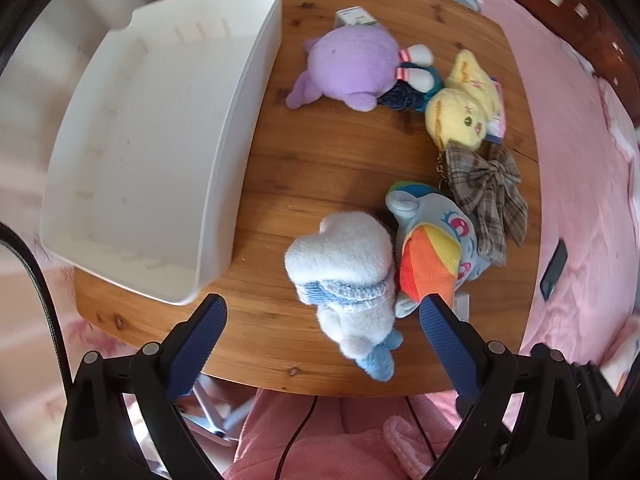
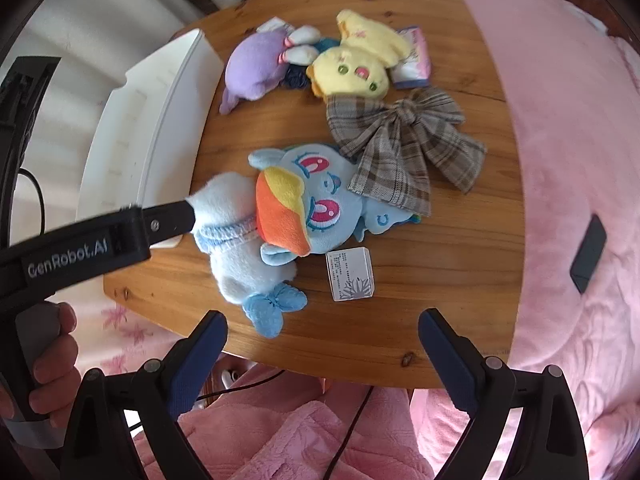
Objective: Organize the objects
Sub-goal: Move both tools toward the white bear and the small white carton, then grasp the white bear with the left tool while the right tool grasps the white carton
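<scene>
A white plush with a blue scarf (image 1: 344, 264) lies on the wooden table (image 1: 320, 160). My left gripper (image 1: 322, 310) is open and straddles its lower half without pressing on it. A blue pony plush (image 1: 432, 252) with an orange and yellow mane lies against its right side. In the right wrist view my right gripper (image 2: 322, 324) is open and empty above the table's near edge, just below the white plush (image 2: 236, 220) and the pony (image 2: 320, 208). There one left finger (image 2: 168, 220) touches the white plush. A white bin (image 1: 152, 152) stands on the left with nothing in it.
A purple plush (image 1: 348, 68), a yellow plush (image 1: 460, 112) and a plaid bow (image 1: 488, 192) lie further back. A white tag (image 2: 350, 274) lies by the pony. Pink bedding surrounds the table, with a dark flat device (image 2: 588, 254) on it. A hand (image 2: 48, 340) holds the left gripper.
</scene>
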Demonstrator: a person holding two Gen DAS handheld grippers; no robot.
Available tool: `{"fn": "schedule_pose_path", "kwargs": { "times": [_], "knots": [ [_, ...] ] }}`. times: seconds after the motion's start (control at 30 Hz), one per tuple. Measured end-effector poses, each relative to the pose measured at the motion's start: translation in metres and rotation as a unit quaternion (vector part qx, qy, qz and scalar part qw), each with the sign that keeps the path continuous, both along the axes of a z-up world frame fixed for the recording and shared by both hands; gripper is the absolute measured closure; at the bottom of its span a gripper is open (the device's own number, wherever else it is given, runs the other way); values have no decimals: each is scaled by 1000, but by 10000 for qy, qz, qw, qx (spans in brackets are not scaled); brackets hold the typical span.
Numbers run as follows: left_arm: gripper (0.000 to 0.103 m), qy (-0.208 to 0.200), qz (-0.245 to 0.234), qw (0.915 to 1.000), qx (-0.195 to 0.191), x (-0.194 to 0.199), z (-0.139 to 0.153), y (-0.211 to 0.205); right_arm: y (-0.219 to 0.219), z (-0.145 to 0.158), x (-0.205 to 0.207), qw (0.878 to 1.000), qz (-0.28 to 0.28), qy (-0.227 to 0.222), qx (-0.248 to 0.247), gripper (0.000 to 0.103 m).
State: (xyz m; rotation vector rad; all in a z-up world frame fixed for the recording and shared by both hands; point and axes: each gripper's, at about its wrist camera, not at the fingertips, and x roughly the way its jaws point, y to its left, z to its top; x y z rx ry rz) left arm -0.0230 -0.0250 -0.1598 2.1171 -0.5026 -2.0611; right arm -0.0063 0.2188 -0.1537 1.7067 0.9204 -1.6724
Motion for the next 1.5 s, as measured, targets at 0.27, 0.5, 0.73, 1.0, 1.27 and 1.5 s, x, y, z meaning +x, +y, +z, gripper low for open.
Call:
{"fn": "schedule_pose_path", "kwargs": {
  "times": [0.27, 0.5, 0.73, 1.0, 1.27, 1.5],
  "knots": [
    [5, 129, 781, 9966, -232, 3, -25, -8, 3, -29, -15, 9990, 211, -349, 157, 12],
    [5, 195, 1388, 9898, -269, 2, -42, -16, 11, -52, -23, 9988, -6, -454, 201, 18],
    [5, 169, 1865, 9820, -256, -3, -54, -22, 11, -72, -29, 9972, -10, -667, 335, 23],
    [5, 155, 2132, 9765, -282, -11, -62, -26, 4, -91, -34, 9962, 11, -773, 409, 31],
    [13, 43, 2231, 9742, -325, -21, -69, -28, 2, -104, -34, 9954, 16, -825, 479, 46],
    [26, -45, 2392, 9705, -310, -33, -69, -33, 6, -97, -53, 9959, 93, -792, 430, 60]
  ]
}}
